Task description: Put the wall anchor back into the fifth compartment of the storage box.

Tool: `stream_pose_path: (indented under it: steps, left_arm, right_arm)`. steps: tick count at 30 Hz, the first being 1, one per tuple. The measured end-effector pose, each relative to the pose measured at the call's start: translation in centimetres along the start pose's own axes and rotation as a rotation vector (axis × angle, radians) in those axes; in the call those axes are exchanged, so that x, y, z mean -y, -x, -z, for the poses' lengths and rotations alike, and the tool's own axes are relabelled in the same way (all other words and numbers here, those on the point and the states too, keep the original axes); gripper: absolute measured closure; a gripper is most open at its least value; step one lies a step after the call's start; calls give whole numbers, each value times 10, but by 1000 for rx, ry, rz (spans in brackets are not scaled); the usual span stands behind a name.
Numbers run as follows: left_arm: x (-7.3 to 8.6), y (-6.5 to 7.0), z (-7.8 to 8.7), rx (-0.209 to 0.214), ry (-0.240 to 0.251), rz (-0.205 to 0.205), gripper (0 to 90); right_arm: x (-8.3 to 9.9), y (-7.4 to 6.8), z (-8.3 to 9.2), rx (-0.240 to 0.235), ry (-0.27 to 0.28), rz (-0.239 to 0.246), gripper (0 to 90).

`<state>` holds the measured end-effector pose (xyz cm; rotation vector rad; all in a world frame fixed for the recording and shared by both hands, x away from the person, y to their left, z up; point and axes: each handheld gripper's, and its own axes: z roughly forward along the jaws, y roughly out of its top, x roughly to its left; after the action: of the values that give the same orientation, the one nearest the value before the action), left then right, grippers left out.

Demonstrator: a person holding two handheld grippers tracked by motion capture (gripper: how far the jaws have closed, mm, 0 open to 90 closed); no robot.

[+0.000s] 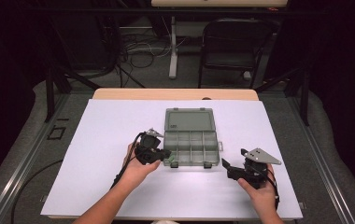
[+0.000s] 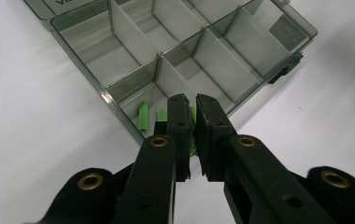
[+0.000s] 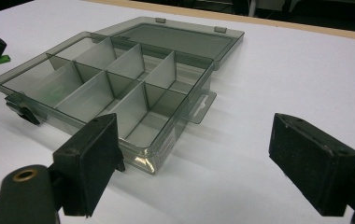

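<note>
A clear grey box (image 1: 190, 142) is lying open in the middle of the white sheet (image 1: 101, 140) covering the table, its lid (image 1: 188, 120) folded flat to the far side. Dividers are splitting it into small compartments. A label on the lid is showing print, but only a letter "A" is readable at the edge of the left gripper view.

The left gripper (image 1: 164, 154) is hovering at the box's near left corner, its jaws nearly closed on a small green piece (image 2: 193, 140) that is peeking through the narrow gap between them. Two more green pieces (image 2: 143, 115) are lying in the corner compartment just below.

The right gripper (image 1: 226, 165) is resting near the box's near right corner, apart from it, jaws standing wide and holding nothing.
</note>
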<state>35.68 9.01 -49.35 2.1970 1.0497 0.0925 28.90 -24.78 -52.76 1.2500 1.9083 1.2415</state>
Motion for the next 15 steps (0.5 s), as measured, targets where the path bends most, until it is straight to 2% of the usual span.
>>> stream_pose_path:
  steps: [9, 10, 11, 15]
  left_arm:
    - [-3, -4, -11, -11, -11, 13, 846]
    - [-3, -4, -13, -12, -11, 18, 846]
    - [-3, -4, -14, -15, -11, 19, 846]
    - [-4, -6, -20, -32, -14, 21, 846]
  right_arm:
    - [-1, 1, 2, -7, -26, 6, 158]
    - [-1, 1, 2, -7, -26, 6, 158]
    - [0, 0, 0, 3, -1, 2, 158]
    - [0, 0, 0, 1, -1, 2, 158]
